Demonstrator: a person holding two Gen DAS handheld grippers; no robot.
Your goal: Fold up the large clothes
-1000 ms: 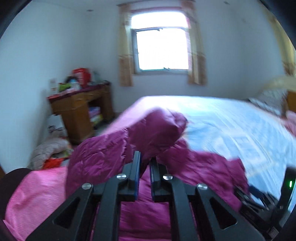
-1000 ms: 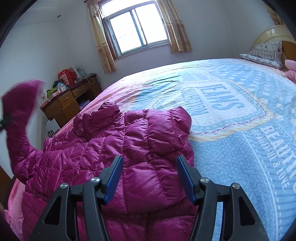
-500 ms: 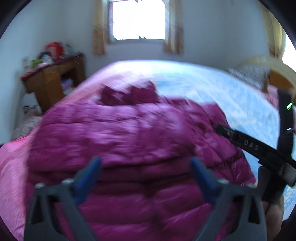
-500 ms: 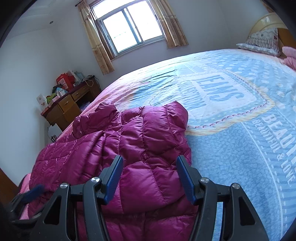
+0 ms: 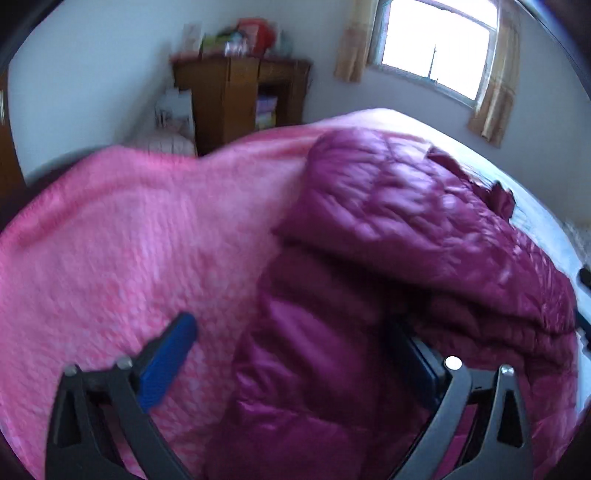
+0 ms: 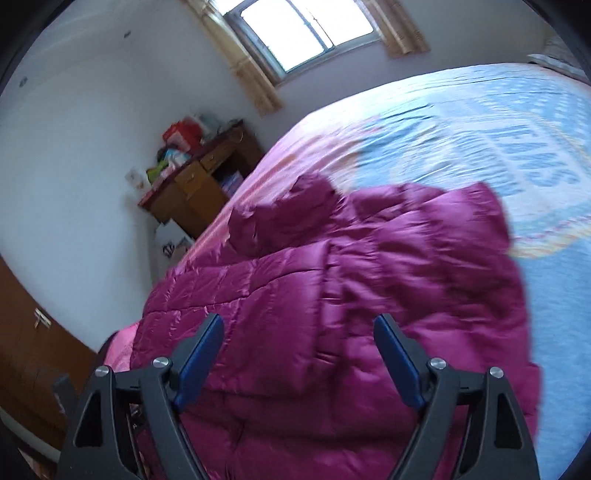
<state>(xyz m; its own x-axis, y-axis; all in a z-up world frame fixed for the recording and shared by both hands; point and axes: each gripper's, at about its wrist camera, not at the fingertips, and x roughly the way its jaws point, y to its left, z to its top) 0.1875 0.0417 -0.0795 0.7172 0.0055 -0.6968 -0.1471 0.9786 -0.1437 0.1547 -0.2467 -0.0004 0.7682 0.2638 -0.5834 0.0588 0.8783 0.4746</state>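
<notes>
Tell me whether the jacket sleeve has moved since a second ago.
Yes. The sleeve, raised at the left in front of the wall in the right wrist view a second ago, now lies folded on the jacket, right of the wooden desk.

Motion blur smears the items on the wooden desk (image 5: 240,92) at upper centre, left wrist view. The left gripper's right finger (image 5: 421,362) is half buried under the magenta down jacket (image 5: 406,221).

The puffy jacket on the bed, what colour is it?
The puffy jacket is magenta-purple, quilted and shiny. The right wrist view shows it best.

A: How many garments? 
B: One magenta quilted puffer jacket (image 6: 332,314), centre.

A: Furniture? 
B: One brown wooden desk (image 6: 199,188) at ten o'clock, one curtained bright window (image 6: 306,33) at twelve.
</notes>
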